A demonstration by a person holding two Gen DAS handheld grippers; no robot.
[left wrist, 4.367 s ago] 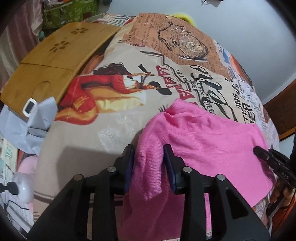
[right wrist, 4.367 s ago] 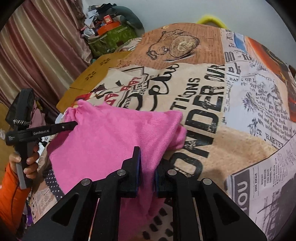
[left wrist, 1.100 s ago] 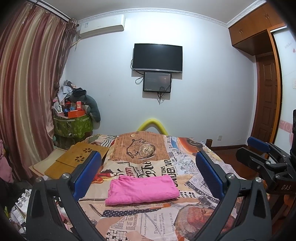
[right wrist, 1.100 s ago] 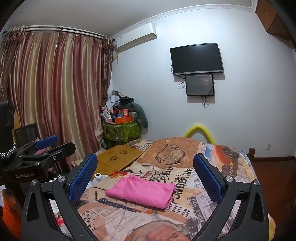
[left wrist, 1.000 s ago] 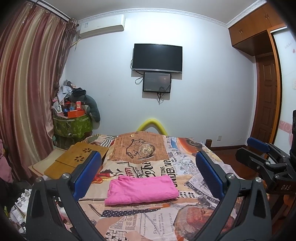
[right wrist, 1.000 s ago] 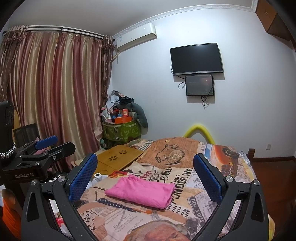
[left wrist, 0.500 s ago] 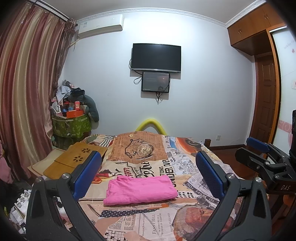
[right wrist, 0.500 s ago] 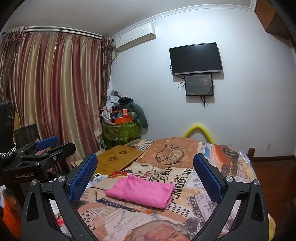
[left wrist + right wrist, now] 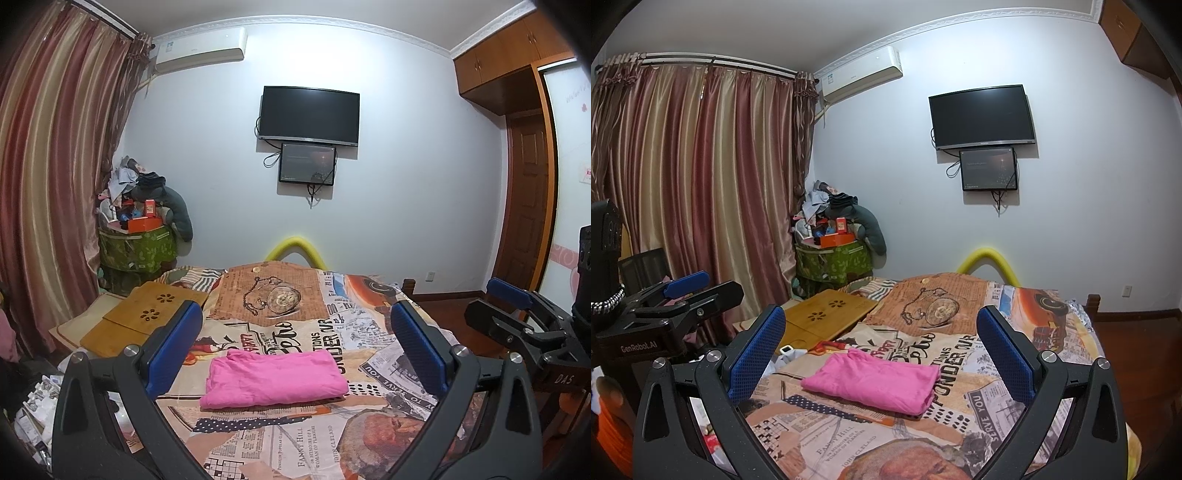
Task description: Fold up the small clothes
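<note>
Left wrist: one folded pink garment [image 9: 273, 378], bedspread [image 9: 314, 439].

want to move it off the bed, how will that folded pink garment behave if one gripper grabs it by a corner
The pink garment looks like thin, soft knit, so it would probably droop and unfold if lifted by one corner. It seems light for its size. Pushed across the printed bedspread, it would likely bunch up.

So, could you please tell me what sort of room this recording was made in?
Most likely a home bedroom. A bed with a newspaper-print cover fills the middle, a TV hangs on the wall above it, and long curtains with an air conditioner beside them line one side. A folded pink garment lies on the bed.
</note>
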